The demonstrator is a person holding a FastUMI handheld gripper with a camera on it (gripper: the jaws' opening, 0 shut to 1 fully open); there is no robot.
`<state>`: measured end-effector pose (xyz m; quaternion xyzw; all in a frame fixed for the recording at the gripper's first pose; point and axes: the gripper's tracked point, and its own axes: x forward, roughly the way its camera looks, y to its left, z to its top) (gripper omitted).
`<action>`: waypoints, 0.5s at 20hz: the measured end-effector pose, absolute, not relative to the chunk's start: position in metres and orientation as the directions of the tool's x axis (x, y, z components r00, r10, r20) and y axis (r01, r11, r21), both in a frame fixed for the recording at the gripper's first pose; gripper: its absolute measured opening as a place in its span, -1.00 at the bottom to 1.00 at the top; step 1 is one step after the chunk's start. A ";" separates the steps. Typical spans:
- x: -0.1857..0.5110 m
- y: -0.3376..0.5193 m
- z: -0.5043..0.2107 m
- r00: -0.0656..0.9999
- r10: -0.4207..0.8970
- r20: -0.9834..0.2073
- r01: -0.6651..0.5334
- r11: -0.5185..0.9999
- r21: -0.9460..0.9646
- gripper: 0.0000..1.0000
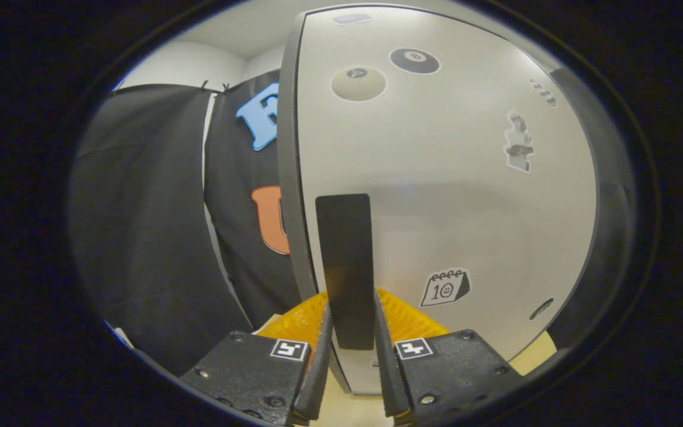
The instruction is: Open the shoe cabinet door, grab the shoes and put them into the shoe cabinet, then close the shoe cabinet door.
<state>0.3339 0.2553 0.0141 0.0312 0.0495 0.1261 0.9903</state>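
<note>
The shoe cabinet door (436, 196) is a pale grey panel with a dark frame, standing close in front of me and carrying several stickers. A flat black upright handle (346, 261) sits near the door's left edge. My gripper (350, 332) has its two fingers pressed against either side of the handle's lower part, so it is shut on the handle. The door's left edge (288, 178) stands out against the booth wall behind it; I cannot tell how far the door is swung. No shoes are visible here.
Black cloth booth wall (152, 225) hangs to the left of the cabinet, with a white wall (199, 65) above it. A light wooden surface (353, 409) lies under the fingers at the cabinet's foot.
</note>
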 end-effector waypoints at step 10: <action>0.315 0.245 0.010 0.931 0.354 -0.093 -0.352 0.935 0.042 -0.44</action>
